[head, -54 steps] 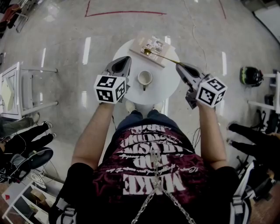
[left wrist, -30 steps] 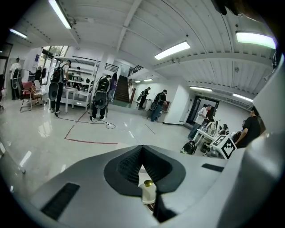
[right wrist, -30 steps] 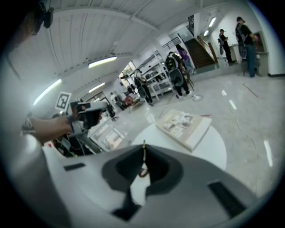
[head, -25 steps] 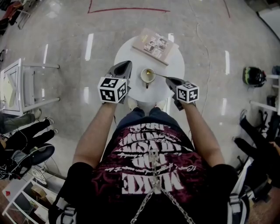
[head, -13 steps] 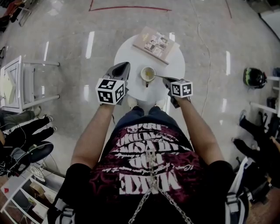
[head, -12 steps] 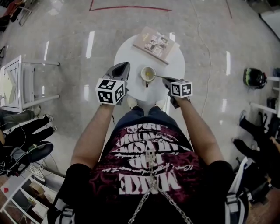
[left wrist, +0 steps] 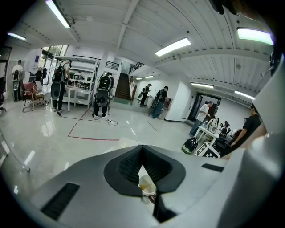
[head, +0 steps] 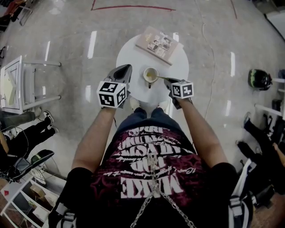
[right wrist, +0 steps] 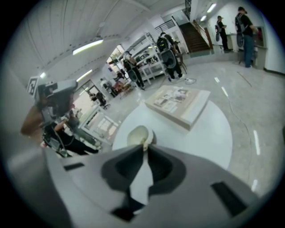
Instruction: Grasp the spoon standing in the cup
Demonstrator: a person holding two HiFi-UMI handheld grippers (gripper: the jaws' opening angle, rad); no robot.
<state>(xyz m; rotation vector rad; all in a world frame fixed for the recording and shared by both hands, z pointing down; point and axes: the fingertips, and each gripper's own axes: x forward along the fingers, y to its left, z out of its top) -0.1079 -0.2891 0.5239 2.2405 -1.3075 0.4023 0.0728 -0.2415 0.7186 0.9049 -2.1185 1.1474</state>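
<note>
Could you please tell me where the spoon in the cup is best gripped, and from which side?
Grip the spoon by its thin handle, where it leans out over the rim of the cup toward the person's right; the bowl end sits inside the cup. Come from the right, in line with the handle. The right gripper is shut on it there.

A glossy grey floor [head: 67, 31] carries red tape lines [head: 129, 7] at the far side. A round white table [head: 132, 57] stands near, a white rack [head: 15, 87] left. Strip lights [left wrist: 173, 46] line the ceiling.
</note>
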